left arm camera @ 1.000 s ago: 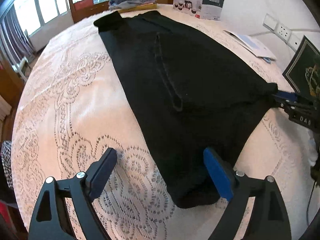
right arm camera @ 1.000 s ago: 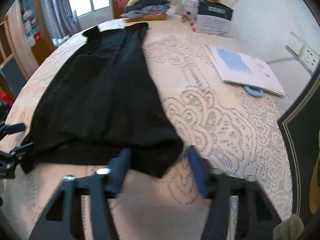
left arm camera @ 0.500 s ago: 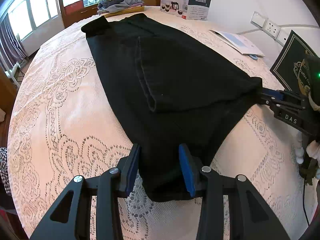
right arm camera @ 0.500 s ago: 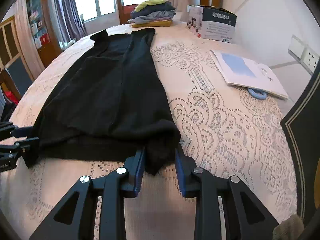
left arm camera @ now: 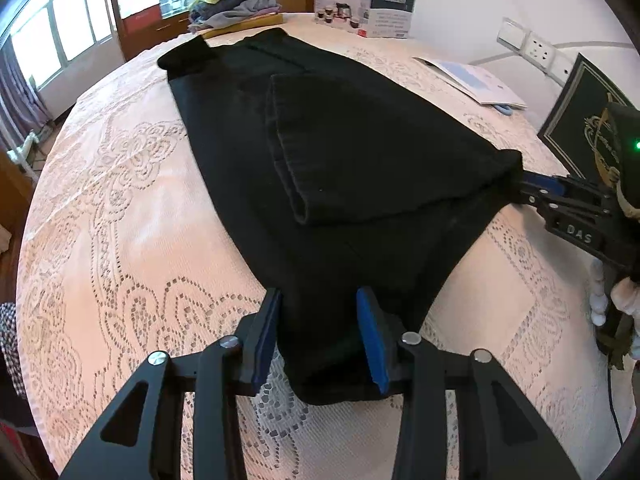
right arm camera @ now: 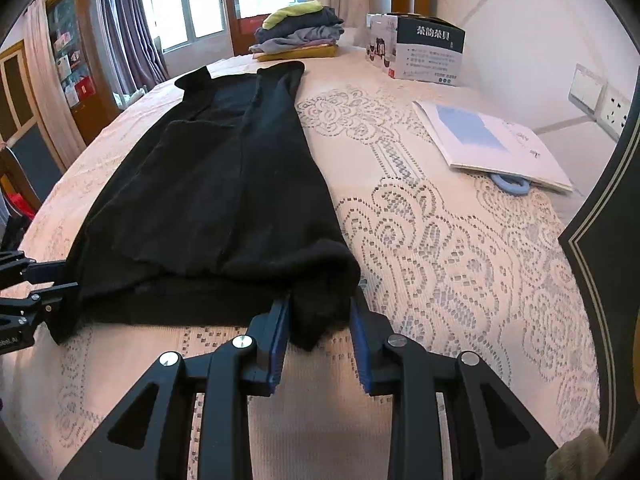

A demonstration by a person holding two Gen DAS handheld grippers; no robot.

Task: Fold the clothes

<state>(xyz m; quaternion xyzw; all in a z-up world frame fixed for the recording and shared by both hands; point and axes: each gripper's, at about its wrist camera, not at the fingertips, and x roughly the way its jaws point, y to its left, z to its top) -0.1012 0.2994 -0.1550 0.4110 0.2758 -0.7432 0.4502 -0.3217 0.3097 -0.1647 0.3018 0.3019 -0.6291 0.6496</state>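
Pinching down at the bottom centre of the left wrist view, the left gripper (left arm camera: 320,336) has its blue pads (left arm camera: 370,336) pressed against a bunched near corner of the black garment (left arm camera: 340,152); its jaws have just been closing, with the cloth between them. Over at the right edge of that same view, the right gripper (left arm camera: 528,188) bites the other near corner, and a hand (left arm camera: 616,300) shows behind it at the lower right.

From the right wrist view, the right gripper (right arm camera: 320,332) sits bottom centre, fingers (right arm camera: 278,344) clamped on a thick fold of the garment's hem. The left gripper (right arm camera: 60,284) shows at the left edge, holding the opposite corner.

The garment runs from the bottom of each frame up toward the top centre, lying flat on the lace tablecloth (right arm camera: 440,240), one sleeve folded across its body. Beyond its far end, top centre, is a stack of folded clothes (right arm camera: 300,34). A printed box (right arm camera: 420,50) stands upper right, with a booklet (right arm camera: 492,144) lower along the right side.
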